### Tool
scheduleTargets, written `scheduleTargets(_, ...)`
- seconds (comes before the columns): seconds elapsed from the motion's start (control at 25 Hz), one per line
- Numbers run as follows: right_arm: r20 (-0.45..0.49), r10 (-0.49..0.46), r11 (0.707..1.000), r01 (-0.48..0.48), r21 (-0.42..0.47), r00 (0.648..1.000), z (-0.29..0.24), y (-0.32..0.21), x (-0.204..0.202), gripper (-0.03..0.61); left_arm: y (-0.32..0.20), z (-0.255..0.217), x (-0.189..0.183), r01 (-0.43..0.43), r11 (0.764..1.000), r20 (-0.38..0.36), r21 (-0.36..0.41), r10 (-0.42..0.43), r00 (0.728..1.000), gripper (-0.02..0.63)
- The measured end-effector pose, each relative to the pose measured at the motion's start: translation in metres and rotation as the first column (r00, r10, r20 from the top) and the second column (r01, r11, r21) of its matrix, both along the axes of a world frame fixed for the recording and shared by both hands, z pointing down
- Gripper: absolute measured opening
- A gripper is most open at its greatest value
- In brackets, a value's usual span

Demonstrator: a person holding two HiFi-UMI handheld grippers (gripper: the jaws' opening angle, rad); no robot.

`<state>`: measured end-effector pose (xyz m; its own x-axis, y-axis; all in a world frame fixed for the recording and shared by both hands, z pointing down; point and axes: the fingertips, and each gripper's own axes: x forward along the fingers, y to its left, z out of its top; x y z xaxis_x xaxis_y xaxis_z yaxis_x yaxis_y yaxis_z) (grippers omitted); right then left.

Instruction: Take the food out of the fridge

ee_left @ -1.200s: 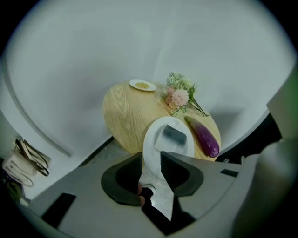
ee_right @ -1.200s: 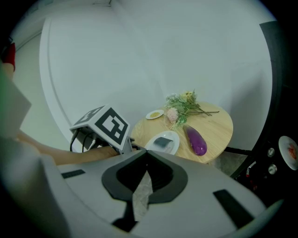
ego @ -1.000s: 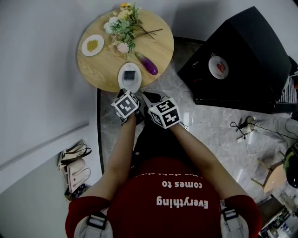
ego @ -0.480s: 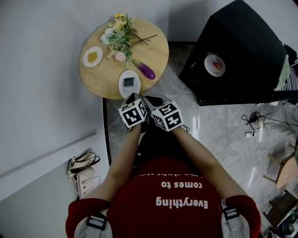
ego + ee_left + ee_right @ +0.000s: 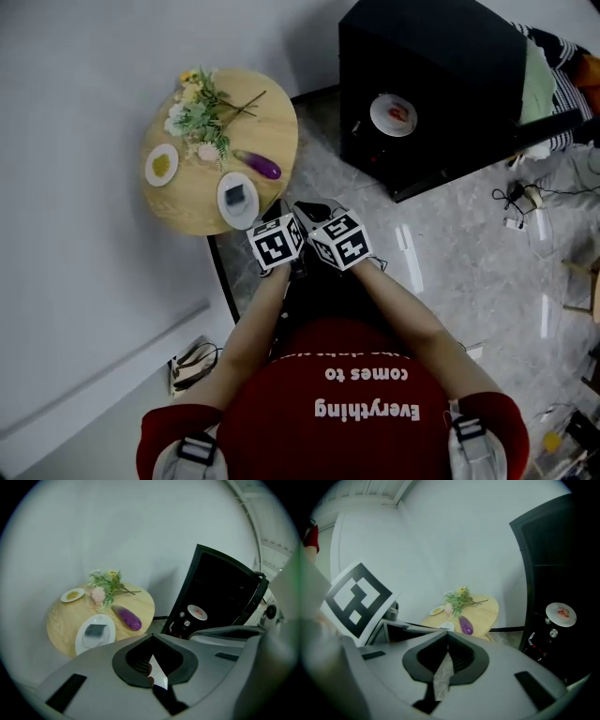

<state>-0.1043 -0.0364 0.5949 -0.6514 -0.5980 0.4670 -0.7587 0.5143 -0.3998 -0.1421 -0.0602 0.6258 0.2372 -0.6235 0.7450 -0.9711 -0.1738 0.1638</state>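
**Where is the food?**
A plate of red food [image 5: 393, 114] lies flat inside the open black fridge [image 5: 441, 75]. It sits ahead and to the right of both grippers, well apart from them. The right gripper [image 5: 447, 633] looks the nearer.

**And the jaws?**
Both are clenched on nothing, the left gripper [image 5: 151, 637] included. The round table [image 5: 187, 202] stands off to their left.

open black fridge [image 5: 441, 56]; red food [image 5: 398, 113] on white plate [image 5: 382, 118] inside

Fridge [image 5: 441, 66] right of the table [image 5: 192, 199]
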Motion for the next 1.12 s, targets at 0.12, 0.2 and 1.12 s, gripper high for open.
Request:
scheduleTargets(0.12,-0.003,0.067,0.998,-0.067,-0.001,0.998,0.002,0.001,0.028,0.011,-0.002,0.001,0.035,-0.099,0.995,-0.009,-0.002,0.099,0.995,0.006)
scheduleTargets(0.2,0.001,0.116,0.993,-0.116,-0.009,0.993,0.005,0.001,0.047,0.011,-0.003,0.001,0.060,-0.161,0.987,-0.015,0.001,0.161,0.987,0.006)
scheduleTargets(1.12,0.169,0.571,0.818,-0.538,-0.204,0.803,0.091,-0.033,0.214,0.014,-0.040,0.065,0.234,-0.508,0.860,-0.234,0.044,0.503,0.832,0.007)
